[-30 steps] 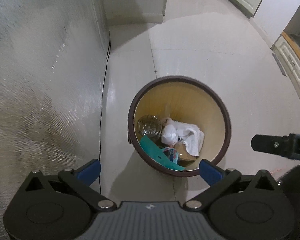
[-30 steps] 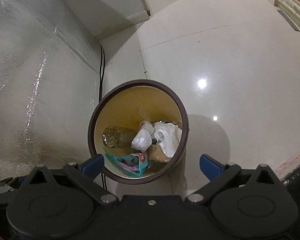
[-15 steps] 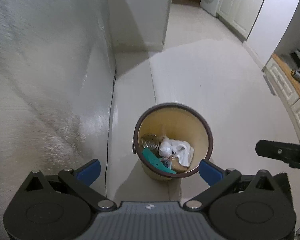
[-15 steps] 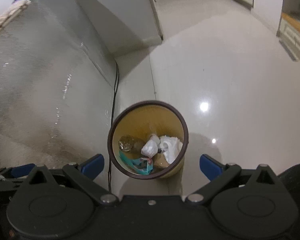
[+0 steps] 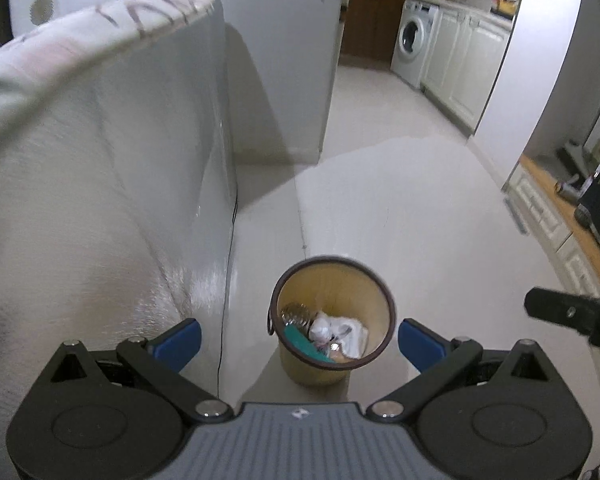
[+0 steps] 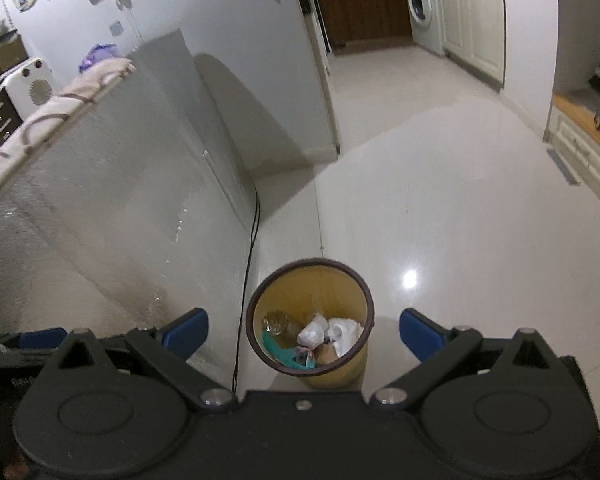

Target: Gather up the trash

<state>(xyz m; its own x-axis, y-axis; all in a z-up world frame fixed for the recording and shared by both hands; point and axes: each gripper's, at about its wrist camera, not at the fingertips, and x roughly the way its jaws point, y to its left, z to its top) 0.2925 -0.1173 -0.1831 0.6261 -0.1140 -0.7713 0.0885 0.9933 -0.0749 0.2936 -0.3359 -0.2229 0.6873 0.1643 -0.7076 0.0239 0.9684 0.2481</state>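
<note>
Both tools are hanging high over the yellow bin [image 5: 332,316], which is sitting on the tiled floor [image 6: 440,208] beside a silver-clad cabinet [image 6: 112,208]. The left tool [image 5: 298,338] and right tool [image 6: 303,334] are gaping wide, holding nothing. Crumpled paper [image 6: 340,334] and a teal wrapper [image 6: 280,350] are lying inside, so a drop looks finished; the next move calls for finding more trash. The bin is appearing smaller than half a second ago, as both tools are rising away.

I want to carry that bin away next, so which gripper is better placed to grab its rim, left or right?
Marginally the right. Both the left gripper and right gripper are open, empty and well above the trash bin. The bin sits roughly centred between each gripper's fingers, slightly nearer in the right wrist view.
</note>
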